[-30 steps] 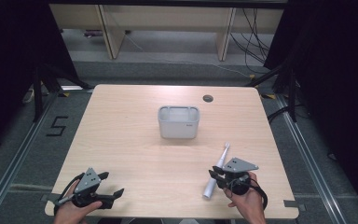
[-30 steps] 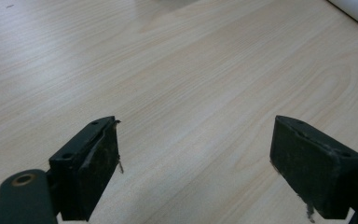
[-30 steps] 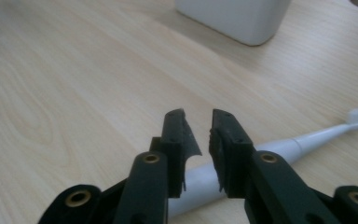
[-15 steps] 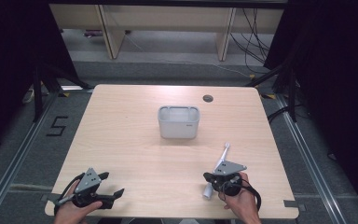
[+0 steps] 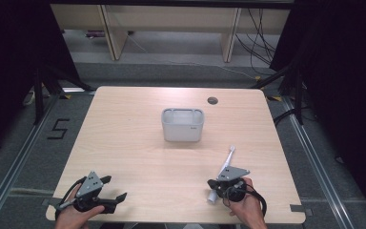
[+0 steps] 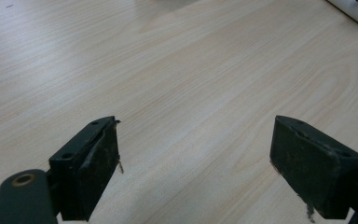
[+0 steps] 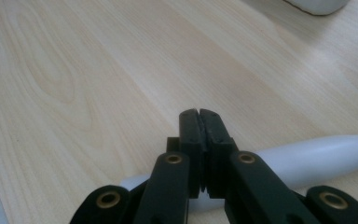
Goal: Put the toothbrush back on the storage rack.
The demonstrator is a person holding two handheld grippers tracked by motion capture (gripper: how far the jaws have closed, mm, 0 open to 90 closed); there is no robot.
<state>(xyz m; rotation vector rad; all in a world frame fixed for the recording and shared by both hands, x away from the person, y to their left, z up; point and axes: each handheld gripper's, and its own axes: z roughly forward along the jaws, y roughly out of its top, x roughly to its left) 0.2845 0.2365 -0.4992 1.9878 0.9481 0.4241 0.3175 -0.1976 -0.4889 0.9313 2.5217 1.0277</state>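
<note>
**Right tongs shut above the toothbrush, nothing gripped**

Shifted toward 9 o'clock since a second ago: right tongs (image 5: pixel 213 183), formerly just beside the white toothbrush (image 5: pixel 228 160) on its 3 o'clock side, now sitting across its thick lower end. Pressed flat together at the pads, as seen in the right gripper view (image 7: pixel 199 116), with no gap and nothing between them. Passing under and behind the closed jaws there, the toothbrush handle (image 7: pixel 317 161), apparently lying on the desk (image 5: pixel 138 143) rather than pinched.

Unmoved through all of this: the toothbrush itself, lying at about 5 o'clock on the desk, head pointing toward 12 to 1 o'clock and thick end near the front edge. Well apart from it, toward the centre of the desk, at 11 o'clock from the brush head, a grey open container (image 5: pixel 182 131), upright and seemingly empty.

Unchanged too: left tongs (image 5: pixel 115 187), resting at 7 o'clock near the front edge, spread wide over bare wood in the left gripper view (image 6: pixel 196 154), holding nothing.

Judged from this: a closure that missed, or a closed-jaw nudge, but no pick-up yet. Likely needed next: opening the right tongs again, dropping them astride the handle, then squeezing. Round, smooth handle, so prone to rolling or slipping out under an off-centre pinch.
</note>
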